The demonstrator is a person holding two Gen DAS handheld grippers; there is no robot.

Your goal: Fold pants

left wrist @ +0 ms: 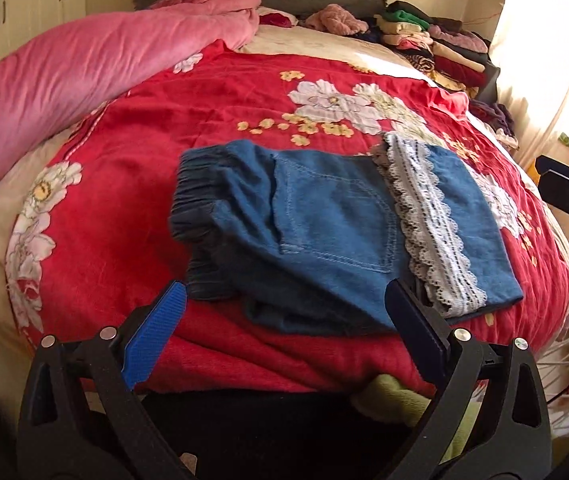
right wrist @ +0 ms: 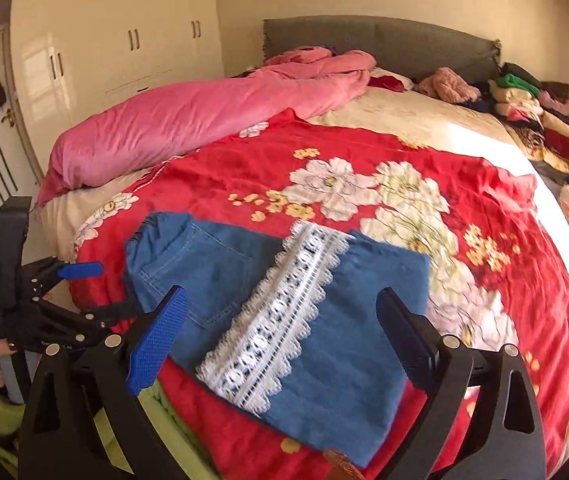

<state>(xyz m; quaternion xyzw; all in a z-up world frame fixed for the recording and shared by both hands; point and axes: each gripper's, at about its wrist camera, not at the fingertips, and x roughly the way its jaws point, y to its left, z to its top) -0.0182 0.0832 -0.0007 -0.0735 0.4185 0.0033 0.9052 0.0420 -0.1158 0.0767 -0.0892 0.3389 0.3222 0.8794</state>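
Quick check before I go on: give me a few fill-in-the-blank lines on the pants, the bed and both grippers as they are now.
1. The blue pants lie folded on a ____ floral blanket.
2. A band of white ____ crosses the pants.
3. Both the left gripper and the right gripper are ____, holding nothing.
4. A rolled ____ quilt lies along the bed's far left side.

Missing words: red; lace; open; pink

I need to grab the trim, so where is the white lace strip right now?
In both wrist views the white lace strip lies diagonally across the folded blue denim pants on the red floral blanket, right of the back pocket.
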